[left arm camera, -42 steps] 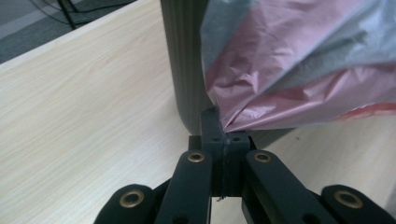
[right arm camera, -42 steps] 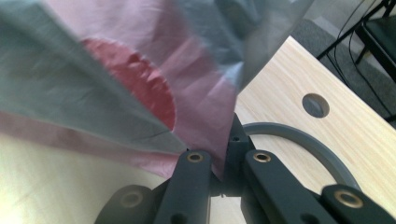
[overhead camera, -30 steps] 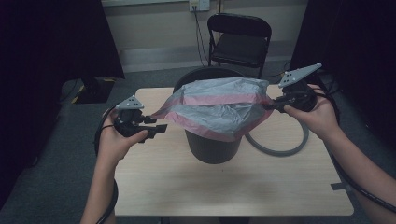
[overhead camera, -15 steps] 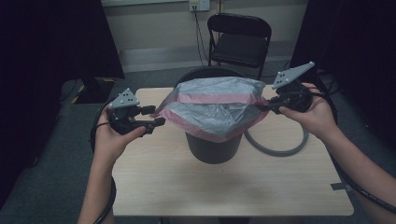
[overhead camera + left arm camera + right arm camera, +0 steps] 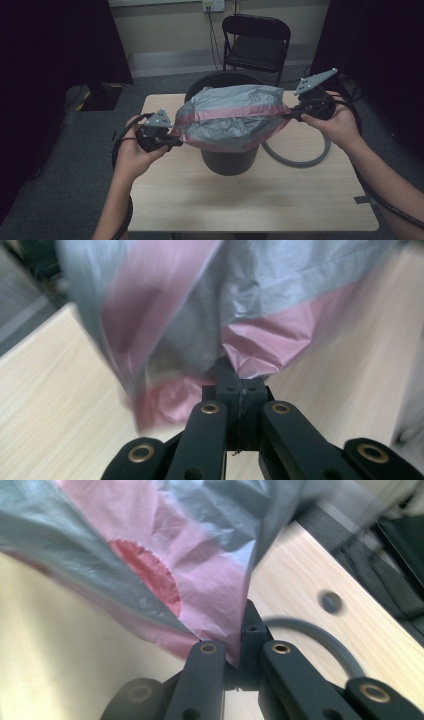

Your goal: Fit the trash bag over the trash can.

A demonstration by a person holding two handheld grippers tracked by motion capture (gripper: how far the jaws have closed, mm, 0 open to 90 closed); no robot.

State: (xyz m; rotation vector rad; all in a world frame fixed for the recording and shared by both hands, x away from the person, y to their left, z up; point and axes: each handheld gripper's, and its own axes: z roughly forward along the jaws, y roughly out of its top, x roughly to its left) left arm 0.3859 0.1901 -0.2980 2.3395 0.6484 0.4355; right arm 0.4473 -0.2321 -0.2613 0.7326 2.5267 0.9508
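At the left, the left tool (image 5: pixel 176 142) is clamped on the pink hem of the bin liner (image 5: pixel 230 117), its jaws having just been closing until a fold of film is pinched between them, as the left gripper view confirms (image 5: pixel 240 390). The grip is judged shallow, since only the hem's edge is caught; a hard outward pull could let the thin plastic slip free or tear at the pinch. The liner is held spread in the air above the black bin (image 5: pixel 229 159), which stands near the middle of the worktop (image 5: pixel 280 205), and its mouth is not yet seated over the rim. If one side is lowered ahead of the other, the film could bunch inside the bin, or the light bin could be tipped or dragged. At the right, the right tool (image 5: pixel 291 116) is shut on the opposite hem, with the film gripped between its jaws (image 5: pixel 235 645). A grey hose loop (image 5: pixel 300 160) lies just beside the bin below that tool and could snag the hanging plastic. A folding chair (image 5: pixel 256 42) stands beyond the worktop, well apart.
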